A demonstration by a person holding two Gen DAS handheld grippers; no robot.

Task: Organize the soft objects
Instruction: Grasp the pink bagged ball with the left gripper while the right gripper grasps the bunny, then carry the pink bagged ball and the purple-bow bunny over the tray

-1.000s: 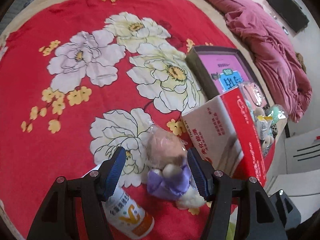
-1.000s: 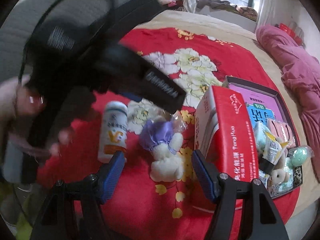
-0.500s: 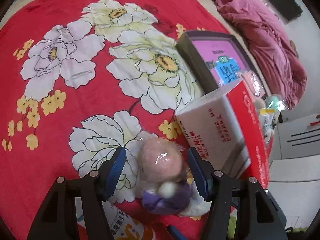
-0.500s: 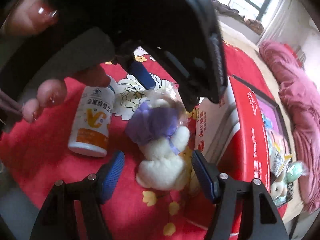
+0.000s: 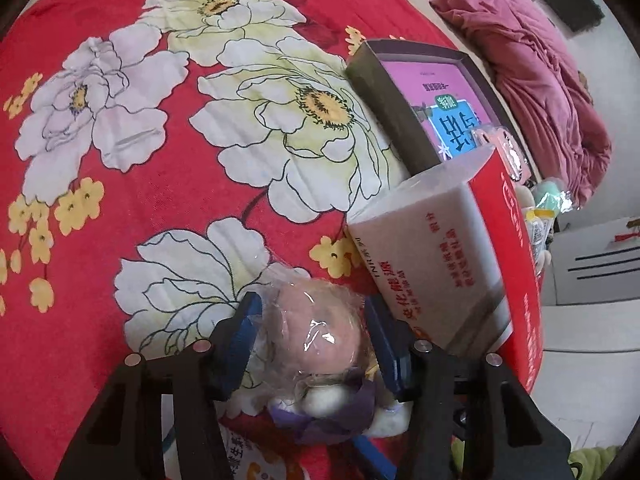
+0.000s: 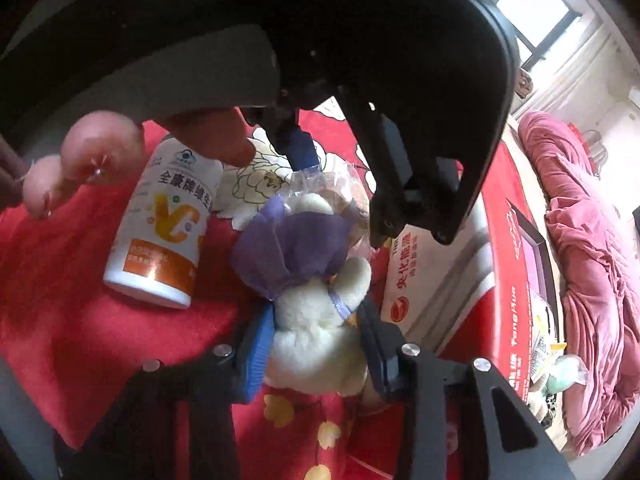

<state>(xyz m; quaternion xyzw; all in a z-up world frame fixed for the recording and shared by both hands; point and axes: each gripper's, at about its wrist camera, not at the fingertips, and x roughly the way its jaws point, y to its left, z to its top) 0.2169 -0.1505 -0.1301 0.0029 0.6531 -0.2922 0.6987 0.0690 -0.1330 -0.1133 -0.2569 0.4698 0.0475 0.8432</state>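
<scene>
The left gripper [image 5: 310, 322] has just been closing; its blue pads now press the plastic-wrapped pink head of the plush doll [image 5: 320, 336] from both sides. The right gripper [image 6: 316, 344] has likewise just been closing, and its pads clamp the doll's white lower body [image 6: 316, 340]. The doll, in a purple dress, lies on the red floral blanket [image 5: 160, 208] between the two tools, gripped at opposite ends.

Clearances: immediately right of both grippers stands a red-and-white carton [image 5: 460, 280], its edge just beside the left tool's right finger. Beyond the carton sits a dark-rimmed tray [image 5: 384, 92] holding packaged items. Left of the right gripper lies a white vitamin C bottle [image 6: 164, 232], close to the doll. Ahead and left of the left gripper the blanket offers open room.
</scene>
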